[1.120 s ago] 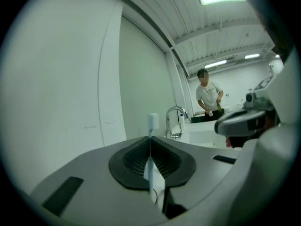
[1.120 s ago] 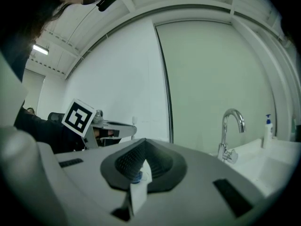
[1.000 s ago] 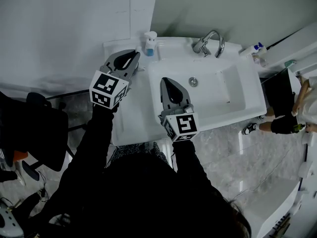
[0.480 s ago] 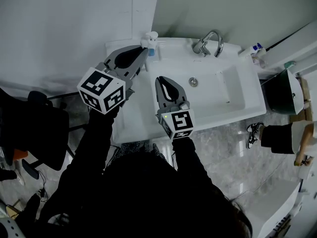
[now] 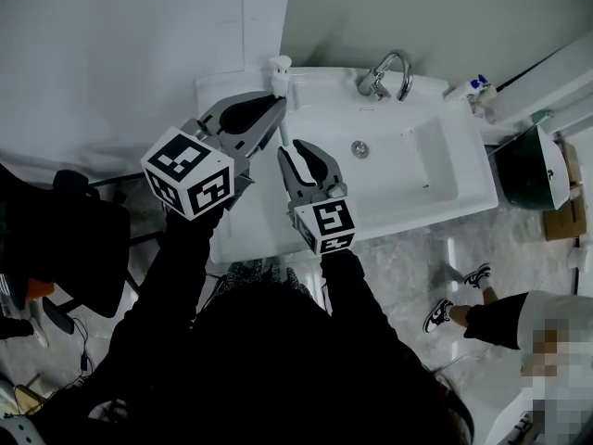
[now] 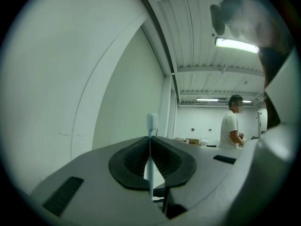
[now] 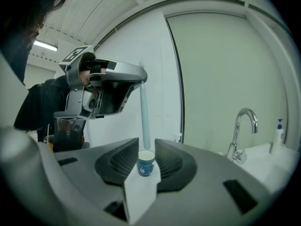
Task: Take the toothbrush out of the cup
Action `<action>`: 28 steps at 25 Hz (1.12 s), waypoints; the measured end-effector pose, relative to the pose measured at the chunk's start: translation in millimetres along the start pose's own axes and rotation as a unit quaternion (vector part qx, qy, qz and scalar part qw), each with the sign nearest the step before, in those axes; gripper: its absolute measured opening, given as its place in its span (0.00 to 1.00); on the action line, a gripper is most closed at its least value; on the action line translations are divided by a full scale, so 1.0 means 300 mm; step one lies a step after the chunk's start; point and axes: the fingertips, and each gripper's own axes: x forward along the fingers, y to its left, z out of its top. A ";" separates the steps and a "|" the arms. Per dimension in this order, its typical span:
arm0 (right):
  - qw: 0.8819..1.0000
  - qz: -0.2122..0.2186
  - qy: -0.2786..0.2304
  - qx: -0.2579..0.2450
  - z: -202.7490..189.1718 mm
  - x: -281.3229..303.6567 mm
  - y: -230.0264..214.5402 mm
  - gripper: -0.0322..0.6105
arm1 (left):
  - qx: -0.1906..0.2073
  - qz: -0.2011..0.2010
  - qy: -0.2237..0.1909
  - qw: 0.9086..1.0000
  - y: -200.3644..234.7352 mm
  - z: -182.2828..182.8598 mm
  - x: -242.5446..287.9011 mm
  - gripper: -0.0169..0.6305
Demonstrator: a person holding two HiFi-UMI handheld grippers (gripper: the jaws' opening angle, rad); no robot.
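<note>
Wall (image 5: 139,44) just behind cup (image 7: 146,163); left gripper (image 5: 276,100) overhead; faucet (image 5: 384,72) well apart, basin (image 5: 408,156) open.

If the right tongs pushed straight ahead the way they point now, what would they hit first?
Most likely the small blue cup, seen between the open right tongs; how far off is unclear.

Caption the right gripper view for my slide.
Left tool holds the toothbrush upright over the blue cup, seen through the open right tool.

Toothbrush (image 7: 143,112) over cup (image 7: 146,163), left of tap (image 7: 242,128)
</note>
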 end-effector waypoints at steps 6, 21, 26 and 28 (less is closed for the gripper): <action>1.000 0.001 0.009 -0.004 -0.012 -0.009 0.008 0.20 | -0.012 -0.015 0.010 1.000 -0.048 -0.019 0.002 0.05; 1.000 0.011 0.021 -0.005 -0.030 -0.032 0.033 0.14 | -0.014 -0.026 0.017 0.999 -0.090 -0.041 -0.010 0.05; 1.000 0.009 0.019 -0.005 -0.027 -0.036 0.034 0.14 | 0.024 -0.028 0.007 0.999 -0.108 -0.037 -0.011 0.05; 1.000 0.009 0.018 -0.003 -0.027 -0.037 0.033 0.14 | 0.046 -0.026 0.000 0.999 -0.112 -0.035 -0.011 0.05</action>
